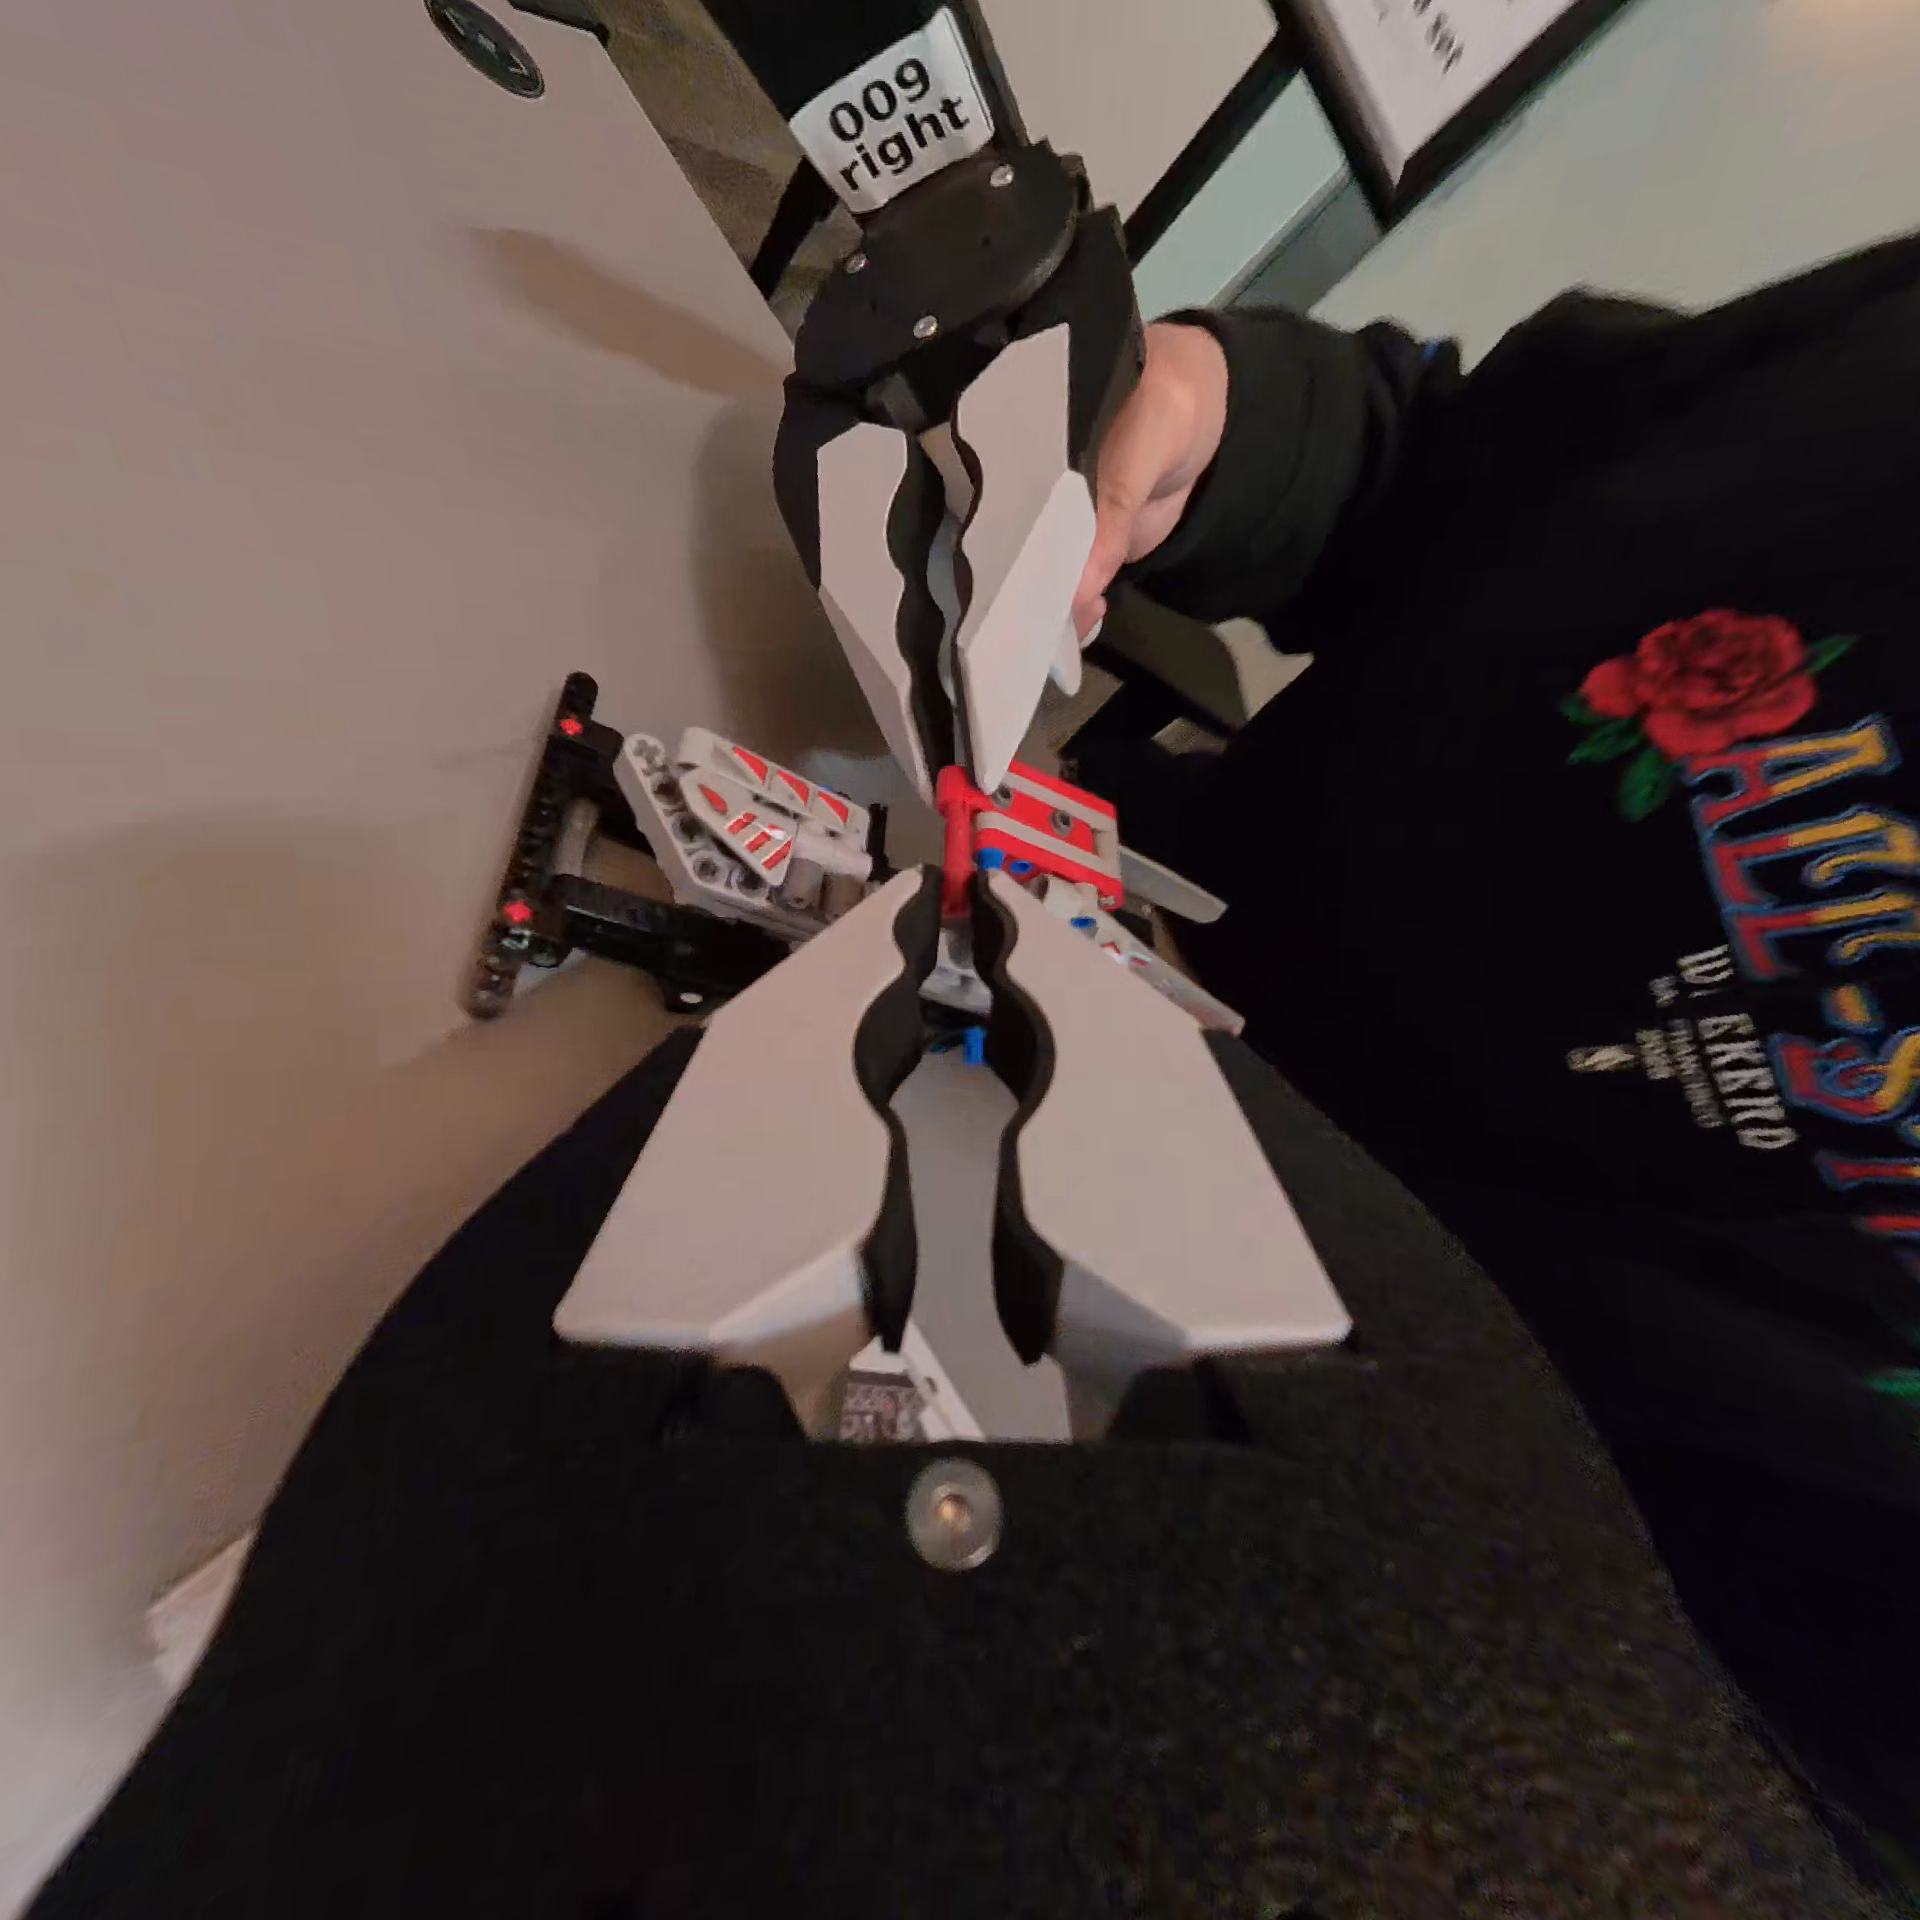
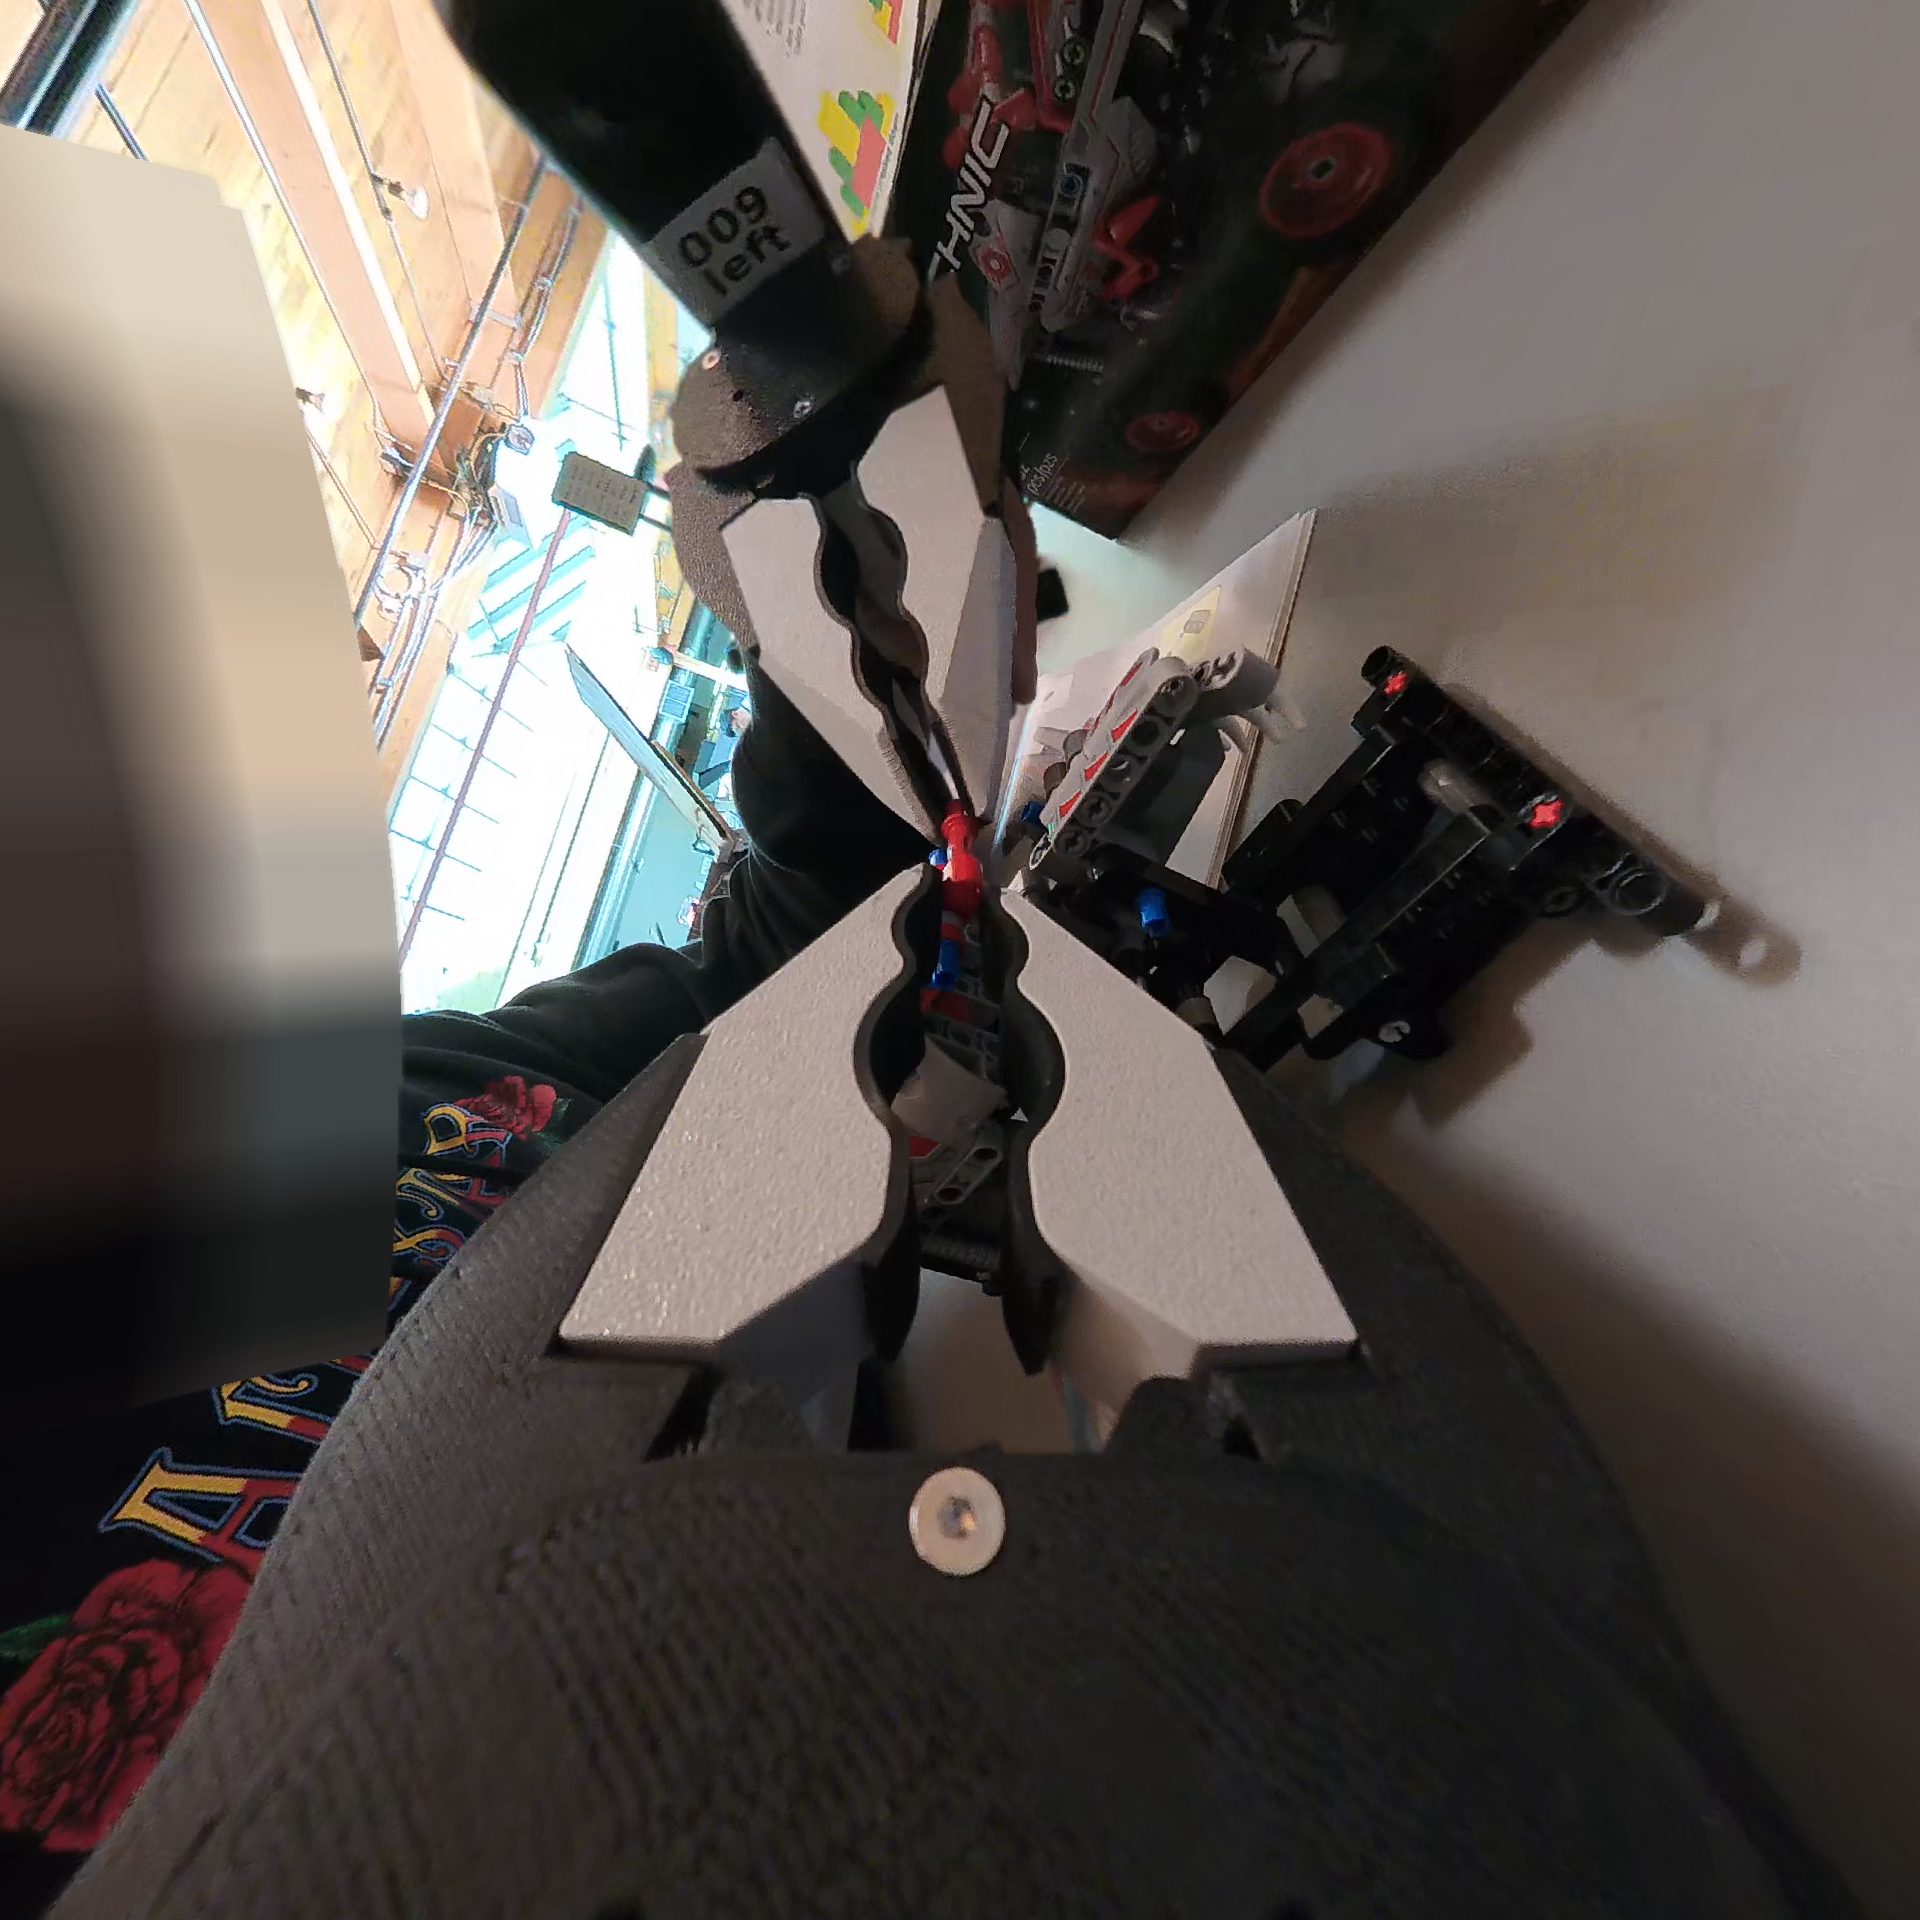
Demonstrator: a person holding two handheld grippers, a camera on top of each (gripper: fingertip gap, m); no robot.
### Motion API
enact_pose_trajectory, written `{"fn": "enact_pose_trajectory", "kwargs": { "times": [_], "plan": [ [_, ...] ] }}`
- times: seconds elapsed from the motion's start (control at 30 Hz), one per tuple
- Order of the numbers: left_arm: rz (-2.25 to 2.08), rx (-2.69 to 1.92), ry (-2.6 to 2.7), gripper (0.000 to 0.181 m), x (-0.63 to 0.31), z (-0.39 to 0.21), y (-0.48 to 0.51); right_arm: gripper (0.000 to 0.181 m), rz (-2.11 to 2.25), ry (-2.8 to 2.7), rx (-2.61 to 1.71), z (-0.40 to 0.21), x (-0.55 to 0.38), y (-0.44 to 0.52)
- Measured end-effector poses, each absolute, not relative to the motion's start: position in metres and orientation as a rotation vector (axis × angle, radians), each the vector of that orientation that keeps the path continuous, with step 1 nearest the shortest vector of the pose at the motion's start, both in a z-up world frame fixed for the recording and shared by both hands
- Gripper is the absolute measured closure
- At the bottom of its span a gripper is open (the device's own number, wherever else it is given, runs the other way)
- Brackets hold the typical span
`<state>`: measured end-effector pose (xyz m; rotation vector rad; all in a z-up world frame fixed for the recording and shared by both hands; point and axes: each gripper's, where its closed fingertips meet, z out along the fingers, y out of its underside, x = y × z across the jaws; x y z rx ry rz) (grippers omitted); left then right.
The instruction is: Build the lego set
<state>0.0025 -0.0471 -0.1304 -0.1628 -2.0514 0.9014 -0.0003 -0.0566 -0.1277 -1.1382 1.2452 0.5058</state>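
A small red and grey Lego sub-assembly with blue pins is held in the air between both grippers. My left gripper is shut on its red end from below. My right gripper comes from above and is shut on the same piece. In the right wrist view the sub-assembly runs down between my right gripper's fingers, and the left gripper pinches its red tip. The black chassis with grey, red-striped panels lies on the table behind; it also shows in the right wrist view.
The Lego box and an open instruction booklet lie past the chassis on the white table. A person in a black printed sweatshirt is close on one side, with a hand on the right gripper. Only a small space, under 4 cm, lies between the two pairs of fingers.
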Motion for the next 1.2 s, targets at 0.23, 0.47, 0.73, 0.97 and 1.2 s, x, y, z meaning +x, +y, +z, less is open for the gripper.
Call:
{"fn": "enact_pose_trajectory", "kwargs": {
  "times": [0.23,0.47,0.73,0.97,1.2],
  "plan": [
    [0.897,-0.175,-2.075,0.178,0.002,-0.133,-0.046,0.174,0.502,1.241,-1.210,-0.128,0.000,-0.055],
    [0.965,-0.349,-2.299,0.179,0.004,-0.133,-0.045,0.174,0.523,1.236,-1.205,-0.128,0.000,-0.054],
    [0.810,-0.089,-1.958,0.178,0.002,-0.131,-0.041,0.174,0.525,1.222,-1.229,-0.128,0.000,-0.053],
    [0.763,-0.032,-1.874,0.178,0.003,-0.132,-0.035,0.174,0.538,1.193,-1.272,-0.127,0.002,-0.046],
    [0.798,-0.026,-1.881,0.179,0.003,-0.133,-0.038,0.174,0.573,1.167,-1.295,-0.128,0.001,-0.047]
  ]
}}
